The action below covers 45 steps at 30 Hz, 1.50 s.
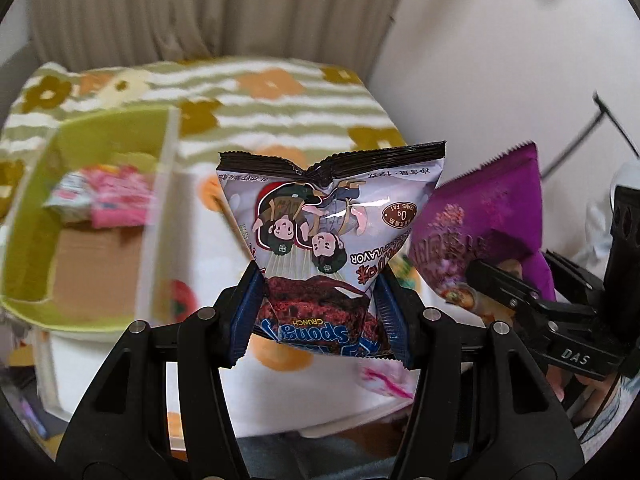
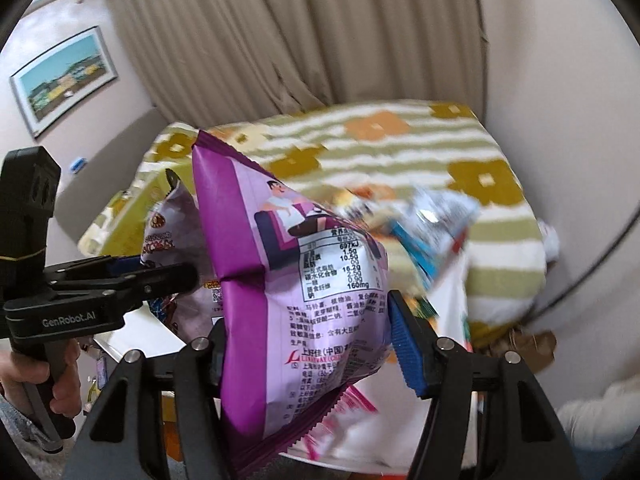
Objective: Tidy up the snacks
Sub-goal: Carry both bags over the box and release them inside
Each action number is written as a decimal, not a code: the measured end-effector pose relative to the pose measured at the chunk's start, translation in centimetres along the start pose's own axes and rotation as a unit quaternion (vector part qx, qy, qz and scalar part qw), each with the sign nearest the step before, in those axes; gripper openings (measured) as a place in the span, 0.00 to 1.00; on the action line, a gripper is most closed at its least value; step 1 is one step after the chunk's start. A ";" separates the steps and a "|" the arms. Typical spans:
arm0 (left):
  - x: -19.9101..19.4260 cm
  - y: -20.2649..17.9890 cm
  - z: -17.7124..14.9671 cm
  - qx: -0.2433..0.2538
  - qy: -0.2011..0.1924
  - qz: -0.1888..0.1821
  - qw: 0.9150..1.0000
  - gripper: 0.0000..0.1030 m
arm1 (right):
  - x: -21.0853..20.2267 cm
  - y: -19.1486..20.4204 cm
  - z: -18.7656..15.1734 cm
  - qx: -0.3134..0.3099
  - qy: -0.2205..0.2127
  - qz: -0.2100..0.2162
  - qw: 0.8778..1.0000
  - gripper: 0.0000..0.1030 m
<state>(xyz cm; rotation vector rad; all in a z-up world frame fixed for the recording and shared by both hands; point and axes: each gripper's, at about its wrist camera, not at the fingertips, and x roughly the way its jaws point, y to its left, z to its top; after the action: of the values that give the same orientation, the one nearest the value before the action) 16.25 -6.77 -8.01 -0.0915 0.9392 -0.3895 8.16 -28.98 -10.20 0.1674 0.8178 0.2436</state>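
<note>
Two puffed snack bags aloft over the flowered blanket, green box off at nine o'clock with pink packets inside. Larger first: purple bag, pinched near its lower seam in the right gripper, pads pressed on both flanks. Then the smaller grey bag, upside down, clamped near its base in the left gripper. Probably feather-light, air-filled, glossy film likely slippery; crisps inside probably brittle. Best taken at the flat crimped seam or low on the body, gently, never hard across the belly.
</note>
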 end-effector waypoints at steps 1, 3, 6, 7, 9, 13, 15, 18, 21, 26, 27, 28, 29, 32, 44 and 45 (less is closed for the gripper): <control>-0.6 0.9 0.3 -0.006 -0.006 0.005 1.000 0.50 | 0.1 0.8 0.6 -0.005 -0.003 0.007 1.000 0.57; -2.0 3.4 1.1 -0.021 -0.019 0.024 0.999 0.50 | 0.7 2.7 1.8 -0.019 -0.010 0.024 0.999 0.57; -3.9 7.3 2.1 -0.036 -0.035 0.054 0.997 0.50 | 1.8 5.4 3.5 -0.034 -0.017 0.051 0.998 0.57; -4.5 8.9 2.3 -0.045 -0.038 0.059 0.997 0.50 | 2.4 6.3 4.2 -0.035 -0.018 0.061 0.997 0.57; -5.3 11.6 2.9 -0.059 -0.040 0.068 0.995 0.50 | 3.6 8.2 5.3 -0.039 -0.016 0.077 0.996 0.57; -5.7 17.0 3.4 -0.071 -0.034 0.096 0.992 0.51 | 6.3 12.5 7.2 -0.051 -0.013 0.099 0.994 0.57; -5.5 19.9 3.2 -0.081 -0.024 0.105 0.991 0.51 | 8.2 14.5 8.0 -0.057 -0.009 0.109 0.992 0.57; -4.4 23.4 2.9 -0.092 -0.007 0.116 0.989 0.51 | 10.7 17.2 8.7 -0.051 0.004 0.125 0.991 0.57; -2.7 26.0 2.6 -0.082 0.026 0.120 0.989 0.51 | 12.9 19.4 9.2 -0.041 0.014 0.135 0.990 0.57; 0.2 28.0 2.4 -0.063 0.061 0.114 0.990 0.51 | 16.1 21.8 9.2 -0.026 0.030 0.133 0.990 0.57; 0.7 28.2 2.4 -0.058 0.065 0.114 0.990 0.55 | 16.4 22.1 9.1 -0.024 0.032 0.132 0.991 0.57; 1.0 28.2 2.3 -0.051 0.070 0.117 0.989 0.63 | 17.0 22.6 9.0 -0.021 0.035 0.128 0.991 0.57; 1.5 28.3 2.2 -0.046 0.076 0.124 0.988 0.72 | 17.3 22.8 8.9 -0.019 0.037 0.125 0.991 0.57; 2.0 28.5 2.1 -0.027 0.077 0.141 0.987 0.98 | 18.1 23.4 8.7 -0.011 0.041 0.116 0.992 0.57; -1.0 29.5 1.2 -0.029 0.045 0.096 0.994 0.98 | 19.8 25.5 8.4 -0.019 0.059 0.056 0.997 0.57; -1.1 29.6 1.1 -0.025 0.044 0.099 0.994 0.98 | 19.9 25.5 8.3 -0.017 0.064 0.052 0.997 0.57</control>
<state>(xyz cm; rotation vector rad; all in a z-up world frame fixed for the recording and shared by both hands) 24.98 20.95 -13.74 -0.0272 1.0346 -0.1866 23.55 0.56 -12.39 0.1643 0.9320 0.3679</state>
